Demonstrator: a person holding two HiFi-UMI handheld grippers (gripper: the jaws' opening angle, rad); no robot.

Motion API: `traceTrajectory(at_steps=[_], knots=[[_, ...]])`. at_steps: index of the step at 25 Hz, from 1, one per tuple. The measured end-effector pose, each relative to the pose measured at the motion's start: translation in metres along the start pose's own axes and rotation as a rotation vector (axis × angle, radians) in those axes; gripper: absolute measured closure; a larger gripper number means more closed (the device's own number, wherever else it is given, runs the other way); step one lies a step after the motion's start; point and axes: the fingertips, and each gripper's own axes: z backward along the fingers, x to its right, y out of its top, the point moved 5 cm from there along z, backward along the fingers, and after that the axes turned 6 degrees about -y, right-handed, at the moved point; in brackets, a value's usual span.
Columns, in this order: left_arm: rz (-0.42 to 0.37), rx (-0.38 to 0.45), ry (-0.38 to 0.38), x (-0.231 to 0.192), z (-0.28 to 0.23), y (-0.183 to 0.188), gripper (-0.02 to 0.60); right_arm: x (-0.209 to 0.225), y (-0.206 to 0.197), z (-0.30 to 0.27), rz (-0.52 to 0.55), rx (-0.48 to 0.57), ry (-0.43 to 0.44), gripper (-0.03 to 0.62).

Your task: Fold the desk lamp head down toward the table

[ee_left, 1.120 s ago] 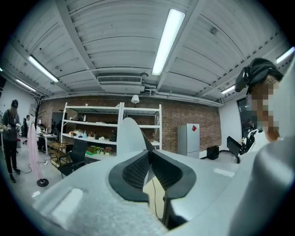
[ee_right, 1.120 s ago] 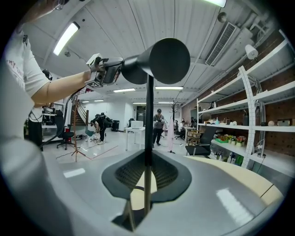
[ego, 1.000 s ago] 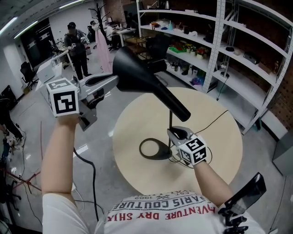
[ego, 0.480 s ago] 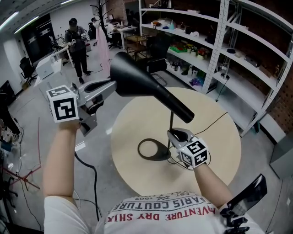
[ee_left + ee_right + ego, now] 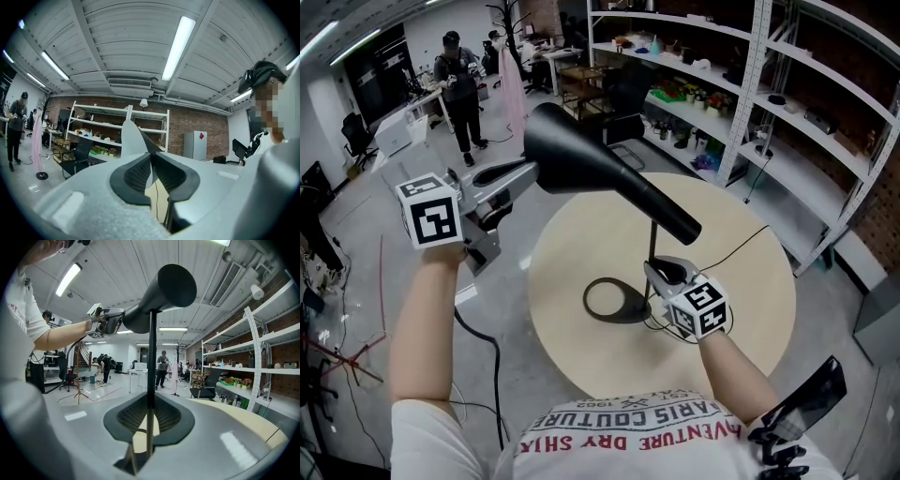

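Black lamp head gripped by left tongs, just loosening; right tongs clench stem.

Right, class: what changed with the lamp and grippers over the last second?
The left gripper eased the lamp head slightly down; its jaws have just been opening a little, the rim between them. The right gripper stayed clamped on the pole; the base stayed put.
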Motion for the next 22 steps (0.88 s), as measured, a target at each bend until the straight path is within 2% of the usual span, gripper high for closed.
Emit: traceTrajectory(at_steps=[9, 22], knots=[[0.041, -0.014, 0.019, -0.008, 0.0, -0.015, 0.538, 0.005, 0.001, 0.0, 0.001, -0.006, 0.0, 0.551], [0.163, 0.006, 0.011, -0.017, 0.009, -0.056, 0.534, 0.003, 0.001, 0.003, -0.002, -0.002, -0.003, 0.551]])
